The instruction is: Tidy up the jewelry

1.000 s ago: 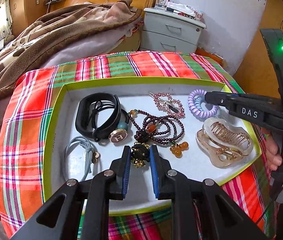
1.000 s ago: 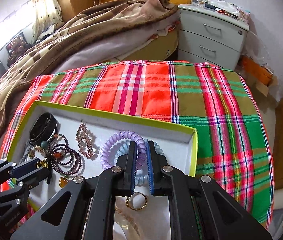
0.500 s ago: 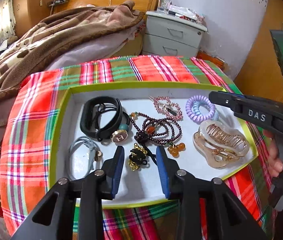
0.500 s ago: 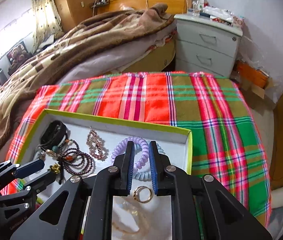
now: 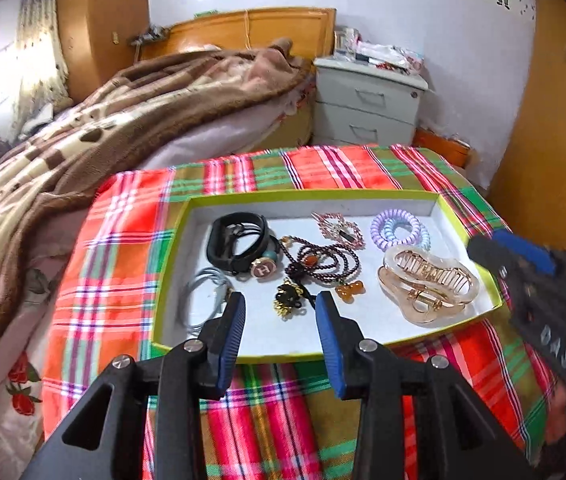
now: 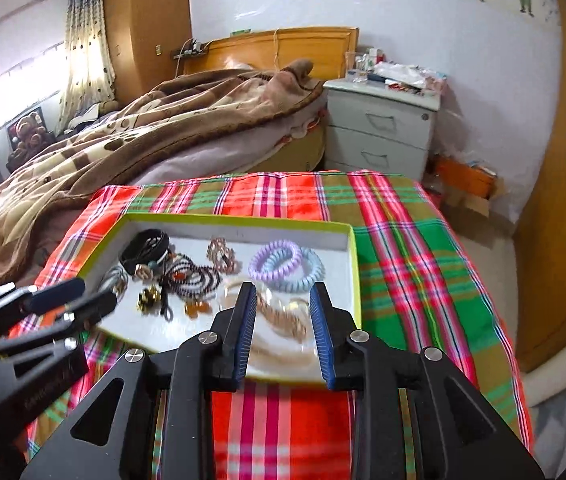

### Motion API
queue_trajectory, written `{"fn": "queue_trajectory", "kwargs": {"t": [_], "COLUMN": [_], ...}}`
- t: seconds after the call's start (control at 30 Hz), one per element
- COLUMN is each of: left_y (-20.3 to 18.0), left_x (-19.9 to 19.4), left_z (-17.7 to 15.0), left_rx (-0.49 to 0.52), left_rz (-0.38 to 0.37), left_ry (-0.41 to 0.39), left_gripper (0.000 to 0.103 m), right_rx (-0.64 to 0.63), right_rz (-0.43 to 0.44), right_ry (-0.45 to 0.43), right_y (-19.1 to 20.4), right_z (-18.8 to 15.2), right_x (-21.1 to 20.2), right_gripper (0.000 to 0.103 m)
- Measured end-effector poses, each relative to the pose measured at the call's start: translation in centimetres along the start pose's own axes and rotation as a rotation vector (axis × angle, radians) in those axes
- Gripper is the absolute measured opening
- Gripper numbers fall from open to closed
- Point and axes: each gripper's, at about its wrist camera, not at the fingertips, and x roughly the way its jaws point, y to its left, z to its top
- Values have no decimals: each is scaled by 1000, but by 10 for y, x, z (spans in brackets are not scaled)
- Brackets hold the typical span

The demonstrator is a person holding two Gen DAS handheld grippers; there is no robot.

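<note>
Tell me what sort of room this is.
Most likely a bedroom at home: a bed with a rumpled brown blanket and wooden headboard, and a grey bedside cabinet with drawers.

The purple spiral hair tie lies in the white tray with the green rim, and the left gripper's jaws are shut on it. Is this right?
Not quite. The purple spiral hair tie does lie in the white tray with the green rim, but the left wrist view shows the left gripper with jaws open, holding nothing.
</note>
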Motion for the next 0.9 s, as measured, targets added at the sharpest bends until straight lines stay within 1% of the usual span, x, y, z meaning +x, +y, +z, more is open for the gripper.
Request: {"fn": "queue_trajectory", "kwargs": {"t": [0.1,0.2,0.33,0.53,0.67,0.9], "left_y": [0,0,-3,-2,-4,-4], "left_x": [-6,-8,-10,-14,-13,-15], "left_z": [-4,-8,-14,-19,-22,-23], "left_rx": [-18,-23,-25,-35,-29,-36], "left_rz": [-4,-7,2,-10,7,7], "left_ry": [-12,-10,-4,-3,5,5], "left_gripper": [38,38,38,38,38,38], "right_rx": [11,14,27,14,11,20], "right_rz": [13,6,24,32,33,30], "right_ry": [7,11,11,12,14,14], "right_y": [1,3,5,9,12,11], "right_z": [-11,-20,-27,-32,-33,-36], "right_x": [-6,-8,-11,-14,-15,-17], "right_gripper": [29,29,29,29,29,29]}}
